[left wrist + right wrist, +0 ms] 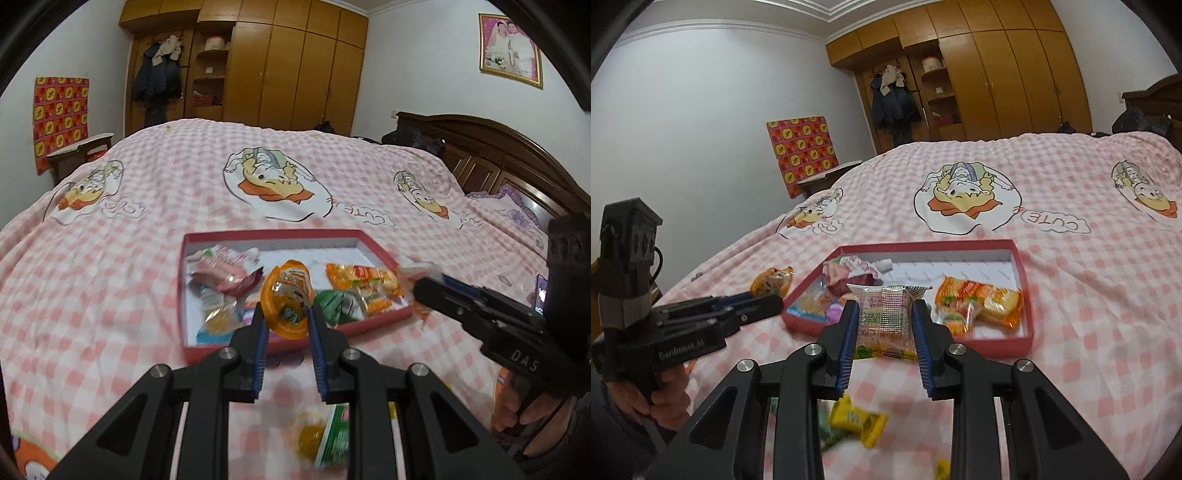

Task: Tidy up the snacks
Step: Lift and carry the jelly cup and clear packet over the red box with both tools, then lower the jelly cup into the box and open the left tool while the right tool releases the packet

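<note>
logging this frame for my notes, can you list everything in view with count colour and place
box: one, red, shallow, on the bed
snacks in box: several, orange, pink, green, mixed wrappers
jelly cup: one, orange, in left gripper
wafer pack: one, clear with green print, in right gripper
loose snacks: a few, yellow and green, on the bedspread near the camera
bedspread: one, pink check, cartoon prints
wardrobe: one, wooden, far wall
left gripper: black, blue pads, shut on the cup
right gripper: black, blue pads, shut on the pack
</note>
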`<action>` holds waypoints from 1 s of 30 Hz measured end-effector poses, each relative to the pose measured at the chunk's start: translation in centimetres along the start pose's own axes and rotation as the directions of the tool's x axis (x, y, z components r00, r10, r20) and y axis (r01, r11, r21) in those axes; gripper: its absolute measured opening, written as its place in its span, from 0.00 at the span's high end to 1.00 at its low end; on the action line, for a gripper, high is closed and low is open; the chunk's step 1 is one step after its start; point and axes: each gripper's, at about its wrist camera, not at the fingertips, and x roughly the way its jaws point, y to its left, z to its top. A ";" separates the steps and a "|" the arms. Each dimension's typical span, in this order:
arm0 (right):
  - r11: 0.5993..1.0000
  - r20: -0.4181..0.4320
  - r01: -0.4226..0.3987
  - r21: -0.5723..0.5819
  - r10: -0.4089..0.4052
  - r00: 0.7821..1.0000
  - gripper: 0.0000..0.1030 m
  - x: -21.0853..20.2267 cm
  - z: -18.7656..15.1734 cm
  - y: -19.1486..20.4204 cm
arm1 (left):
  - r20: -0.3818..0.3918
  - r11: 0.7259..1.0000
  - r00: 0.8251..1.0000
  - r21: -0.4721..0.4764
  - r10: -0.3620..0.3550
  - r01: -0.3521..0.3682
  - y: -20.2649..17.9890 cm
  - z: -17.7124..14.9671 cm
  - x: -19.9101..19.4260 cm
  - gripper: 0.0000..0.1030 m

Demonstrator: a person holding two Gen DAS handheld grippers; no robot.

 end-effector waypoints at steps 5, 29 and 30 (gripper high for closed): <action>1.000 -0.035 0.005 0.029 -0.004 0.999 0.71 2.2 2.3 -0.8 | 0.007 1.000 1.000 0.003 -0.014 0.014 -0.3 2.0 1.6 0.79; 0.986 -0.210 0.063 0.156 -0.029 0.977 0.71 12.7 4.3 -3.2 | -0.099 0.998 0.995 -0.050 -0.028 0.023 1.7 3.2 12.0 0.78; 0.984 -0.215 0.075 0.164 -0.038 0.976 0.71 13.3 4.2 -3.6 | -0.105 0.999 0.994 -0.050 -0.026 0.021 1.8 3.1 12.3 0.78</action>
